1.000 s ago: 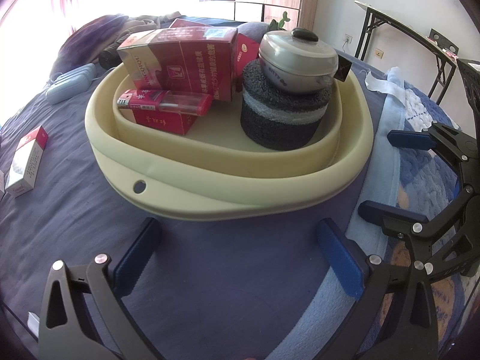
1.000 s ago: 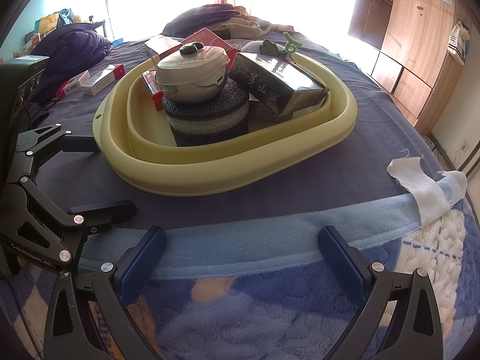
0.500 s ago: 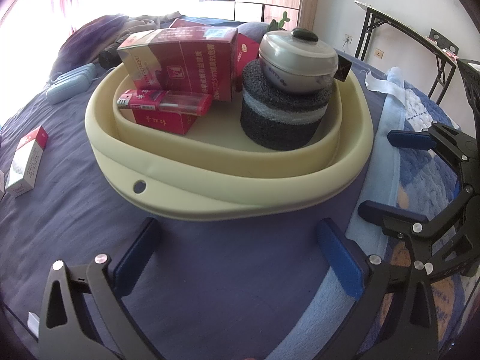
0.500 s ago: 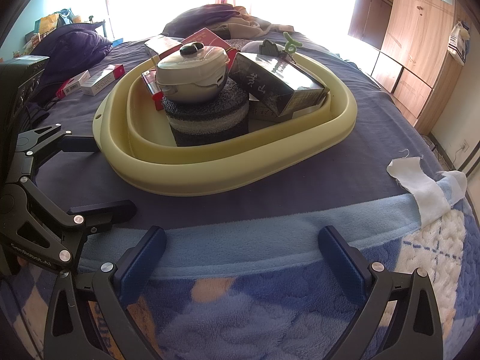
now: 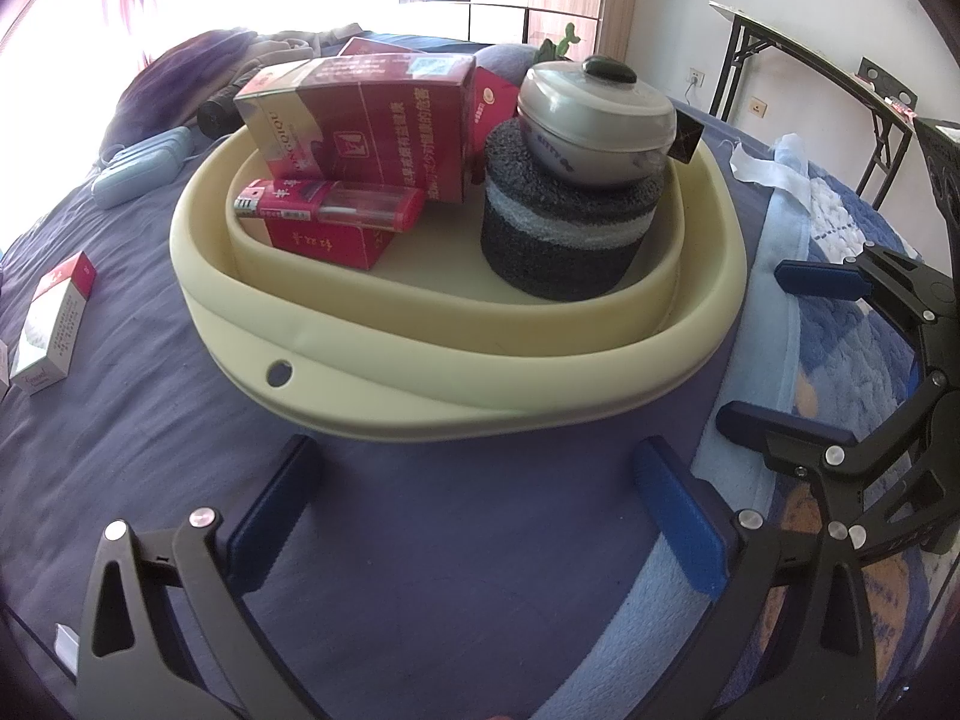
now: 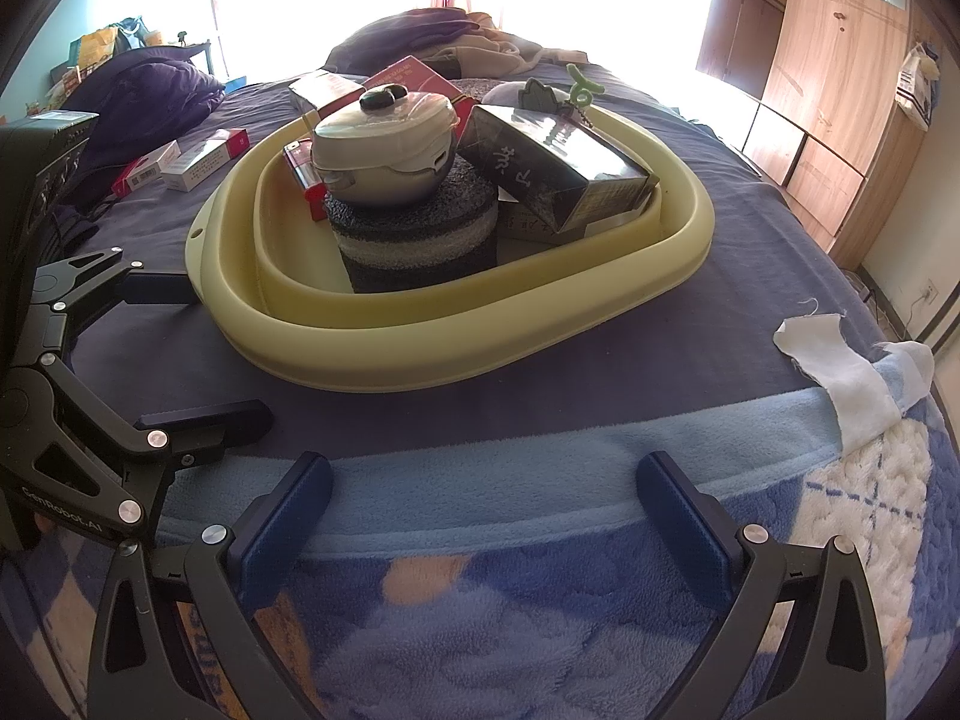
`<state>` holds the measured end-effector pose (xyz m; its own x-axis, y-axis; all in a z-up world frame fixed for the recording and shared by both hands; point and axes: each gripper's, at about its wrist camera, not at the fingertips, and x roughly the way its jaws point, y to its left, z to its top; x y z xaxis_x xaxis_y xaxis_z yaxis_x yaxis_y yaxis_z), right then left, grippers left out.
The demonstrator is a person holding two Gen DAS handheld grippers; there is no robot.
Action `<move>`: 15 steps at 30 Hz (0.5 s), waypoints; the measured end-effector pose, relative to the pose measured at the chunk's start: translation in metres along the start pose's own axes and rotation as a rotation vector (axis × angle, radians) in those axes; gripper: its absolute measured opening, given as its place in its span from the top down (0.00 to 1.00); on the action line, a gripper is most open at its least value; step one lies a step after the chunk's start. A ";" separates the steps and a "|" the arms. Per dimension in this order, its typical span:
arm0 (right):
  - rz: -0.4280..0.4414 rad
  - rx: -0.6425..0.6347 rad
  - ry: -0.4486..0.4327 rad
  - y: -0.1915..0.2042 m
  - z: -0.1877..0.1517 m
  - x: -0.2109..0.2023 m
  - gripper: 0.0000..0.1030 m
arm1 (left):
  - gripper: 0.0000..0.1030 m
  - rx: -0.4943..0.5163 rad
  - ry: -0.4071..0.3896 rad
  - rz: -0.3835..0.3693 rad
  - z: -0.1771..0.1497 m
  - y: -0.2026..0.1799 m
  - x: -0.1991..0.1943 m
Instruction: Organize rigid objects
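Note:
A pale yellow basin (image 5: 456, 384) (image 6: 420, 354) sits on the bed. In it are a large red box (image 5: 360, 120), a small red box (image 5: 324, 240) with a red lighter (image 5: 336, 207) on top, a dark foam cylinder (image 5: 564, 240) (image 6: 420, 240) carrying a grey lidded pot (image 5: 594, 114) (image 6: 384, 150), and a dark box (image 6: 552, 174). My left gripper (image 5: 480, 510) is open and empty just before the basin's near rim. My right gripper (image 6: 480, 510) is open and empty, farther back over the blue blanket; it also shows in the left wrist view (image 5: 798, 354).
Loose red-and-white boxes lie on the purple sheet left of the basin (image 5: 54, 330) (image 6: 198, 159). A pale blue case (image 5: 138, 174) lies farther back. A white cloth strip (image 6: 852, 372) lies on the blanket edge. Pillows and clothes are piled behind. A wardrobe (image 6: 840, 90) stands to the right.

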<state>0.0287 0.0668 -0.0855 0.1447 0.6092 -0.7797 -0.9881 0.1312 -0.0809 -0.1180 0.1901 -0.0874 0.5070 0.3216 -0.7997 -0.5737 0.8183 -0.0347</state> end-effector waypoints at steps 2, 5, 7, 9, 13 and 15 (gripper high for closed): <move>0.000 0.000 0.000 0.000 0.000 0.000 0.00 | 0.00 0.000 0.000 0.000 0.000 0.000 0.000; 0.000 0.000 0.000 0.000 0.000 0.000 0.00 | 0.00 0.000 0.000 0.000 0.000 0.000 0.000; 0.000 0.000 0.000 0.000 0.000 0.000 0.00 | 0.00 0.000 0.000 0.000 0.000 0.000 0.000; 0.000 0.000 0.000 0.001 0.001 -0.001 0.00 | 0.00 0.000 0.000 0.000 0.000 0.000 0.000; 0.000 0.000 0.000 0.000 0.000 0.000 0.00 | 0.00 0.000 0.000 0.000 0.000 0.000 0.000; 0.000 0.000 0.000 0.000 0.000 0.000 0.00 | 0.00 0.000 0.000 0.000 0.000 0.000 0.000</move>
<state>0.0286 0.0668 -0.0856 0.1448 0.6092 -0.7797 -0.9880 0.1313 -0.0809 -0.1179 0.1902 -0.0874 0.5072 0.3216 -0.7996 -0.5737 0.8183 -0.0348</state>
